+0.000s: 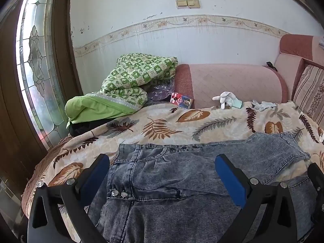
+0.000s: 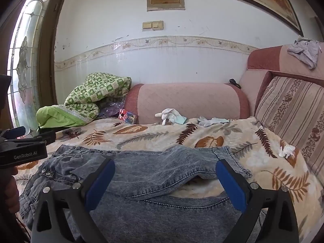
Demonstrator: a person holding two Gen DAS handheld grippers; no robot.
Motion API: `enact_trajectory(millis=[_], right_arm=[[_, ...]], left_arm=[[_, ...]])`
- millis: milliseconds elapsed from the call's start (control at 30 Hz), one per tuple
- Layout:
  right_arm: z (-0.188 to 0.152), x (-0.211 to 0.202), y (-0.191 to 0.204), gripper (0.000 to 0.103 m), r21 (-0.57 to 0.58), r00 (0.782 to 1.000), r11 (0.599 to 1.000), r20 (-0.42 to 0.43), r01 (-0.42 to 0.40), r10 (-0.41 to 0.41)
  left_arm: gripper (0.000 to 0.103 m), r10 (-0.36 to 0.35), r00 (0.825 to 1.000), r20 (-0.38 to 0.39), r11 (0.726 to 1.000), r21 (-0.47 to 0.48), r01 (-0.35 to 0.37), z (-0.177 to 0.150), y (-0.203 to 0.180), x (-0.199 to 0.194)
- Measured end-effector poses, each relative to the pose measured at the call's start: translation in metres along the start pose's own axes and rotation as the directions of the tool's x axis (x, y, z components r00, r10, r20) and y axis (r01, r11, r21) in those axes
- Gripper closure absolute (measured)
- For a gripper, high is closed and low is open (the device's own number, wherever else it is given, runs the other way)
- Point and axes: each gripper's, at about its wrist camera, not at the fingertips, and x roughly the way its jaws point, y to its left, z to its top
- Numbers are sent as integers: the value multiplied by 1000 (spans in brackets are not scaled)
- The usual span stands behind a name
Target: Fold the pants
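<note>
The pants (image 1: 172,174) lie across the bed (image 1: 162,121), long axis side to side, waistband nearer the left tool (image 1: 162,174), hem under the right tool (image 2: 165,179), both tools open and empty.

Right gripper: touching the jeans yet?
Cannot tell. In the right wrist view the right gripper, jaws open, overlaps the jeans, but neither contact nor a gap shows plainly.

Right tongs (image 2: 165,179) hang wide apart over the grey jeans (image 2: 154,184), one leg folded across on the leaf-print blanket (image 2: 202,135). Left tongs (image 2: 22,139) peek in at the edge. White gloves (image 2: 172,116) lie near the pink bolster (image 2: 186,99).
</note>
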Motion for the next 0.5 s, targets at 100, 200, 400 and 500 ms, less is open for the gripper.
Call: enact_trajectory(millis=[100, 200, 400, 500], right_arm=[[-2, 3, -4, 2, 5, 1000, 1000, -9, 7, -7], [-1, 5, -6, 2, 17, 1000, 1000, -15, 10, -9], [-1, 4, -5, 2, 17, 1000, 1000, -17, 19, -19], [0, 4, -4, 2, 16, 1000, 1000, -20, 19, -19]], left_arm=[[0, -2, 1000, -14, 1000, 6, 2, -2, -2, 3], [0, -3, 1000, -20, 1000, 17, 3, -3, -5, 4], [0, -4, 1000, -22, 1000, 16, 5, -5, -5, 4], [0, -4, 1000, -24, 1000, 18, 5, -5, -5, 5]])
